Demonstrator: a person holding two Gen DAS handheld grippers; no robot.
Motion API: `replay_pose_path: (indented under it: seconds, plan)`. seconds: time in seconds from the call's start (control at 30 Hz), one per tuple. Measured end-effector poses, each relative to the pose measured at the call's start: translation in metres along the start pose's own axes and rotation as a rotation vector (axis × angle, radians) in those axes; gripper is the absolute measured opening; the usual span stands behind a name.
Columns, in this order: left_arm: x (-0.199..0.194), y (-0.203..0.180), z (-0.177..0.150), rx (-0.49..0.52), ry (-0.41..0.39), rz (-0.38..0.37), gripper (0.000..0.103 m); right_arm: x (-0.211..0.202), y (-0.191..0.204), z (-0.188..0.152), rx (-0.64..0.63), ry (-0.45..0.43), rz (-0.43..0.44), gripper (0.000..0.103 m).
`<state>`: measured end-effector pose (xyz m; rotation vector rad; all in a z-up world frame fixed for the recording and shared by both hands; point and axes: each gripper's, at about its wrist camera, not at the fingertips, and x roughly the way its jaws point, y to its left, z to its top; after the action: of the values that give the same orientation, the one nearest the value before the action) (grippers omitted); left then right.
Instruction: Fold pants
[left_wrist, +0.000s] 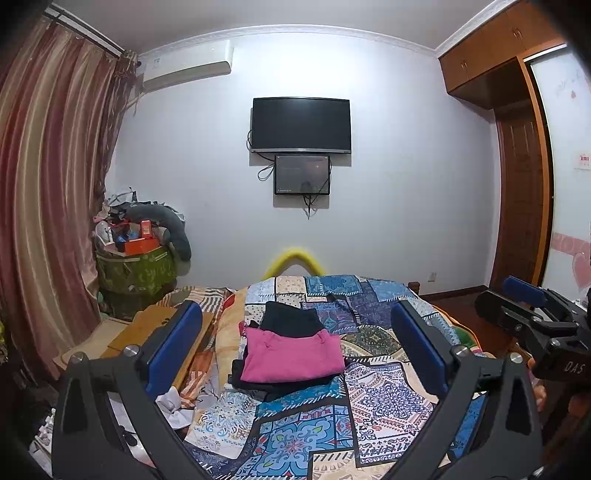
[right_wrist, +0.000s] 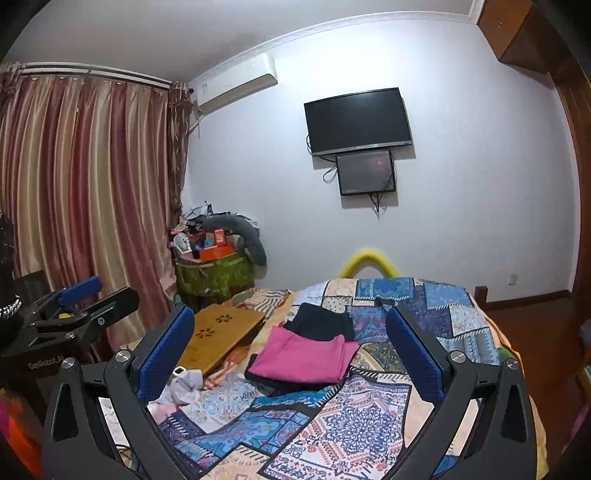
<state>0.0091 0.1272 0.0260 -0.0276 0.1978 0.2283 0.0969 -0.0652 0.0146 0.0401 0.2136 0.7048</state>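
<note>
Mid-bed, toward the left edge of the patchwork-quilted bed, folded pink fabric pants are lying on top of a stack of dark folded garments. Left gripper is hovering above the quilt, jaws spread wide, gripping nothing. Right gripper is hovering likewise, jaws wide, nothing between them. Wooden lap table is sitting at the bed's left edge, just beside the stack.
</note>
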Motion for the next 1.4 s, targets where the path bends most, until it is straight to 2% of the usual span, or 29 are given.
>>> replay_pose_path:
  seconds: [1.03,1.4]
  plan:
    - [0.009,0.001,-0.003,-0.006,0.015,-0.029,0.103,-0.003,-0.002,0.0,0.007,0.009,-0.019,0.103]
    - [0.014,0.0,-0.005,-0.001,0.039,-0.074,0.103,-0.004,-0.003,0.0,0.012,0.005,-0.027,0.103]
